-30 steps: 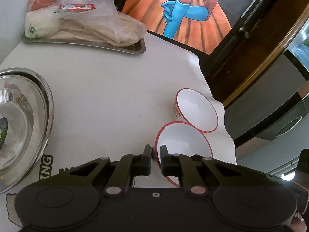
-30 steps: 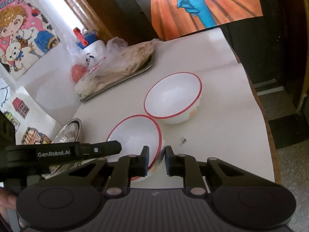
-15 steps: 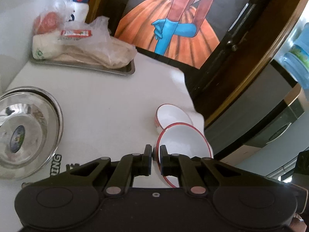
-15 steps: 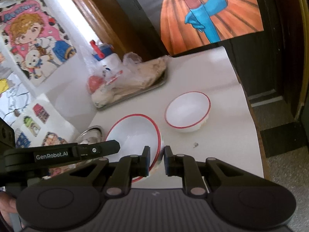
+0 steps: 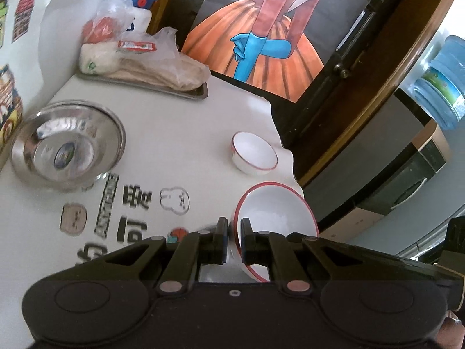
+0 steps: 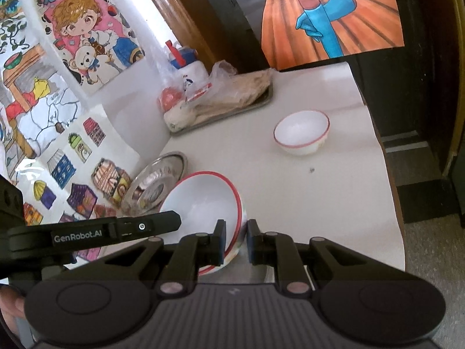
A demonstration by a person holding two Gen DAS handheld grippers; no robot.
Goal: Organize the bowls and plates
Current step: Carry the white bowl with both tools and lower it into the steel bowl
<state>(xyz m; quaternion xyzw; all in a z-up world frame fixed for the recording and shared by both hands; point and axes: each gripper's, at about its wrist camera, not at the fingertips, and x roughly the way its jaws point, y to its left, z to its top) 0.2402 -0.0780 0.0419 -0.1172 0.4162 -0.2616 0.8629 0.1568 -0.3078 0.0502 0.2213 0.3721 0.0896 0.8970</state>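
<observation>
My left gripper [image 5: 233,234] and my right gripper [image 6: 235,237] both pinch the rim of the same red-rimmed bowl [image 5: 274,216], each from its own side, and it hangs tilted above the white table [image 5: 180,133]. The second red-rimmed bowl [image 6: 301,136] stands upright near the table's edge, well apart from the steel bowl [image 5: 68,145].

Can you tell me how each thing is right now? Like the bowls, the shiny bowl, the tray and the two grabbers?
Left gripper: shut on the held bowl's rim.
Right gripper: shut on the opposite rim.
Held bowl: empty, tilted, lifted off the table.
Small bowl: upright, empty, on the table.
Steel bowl: upright, on the table.
Tray: flat, holding bagged food.
</observation>
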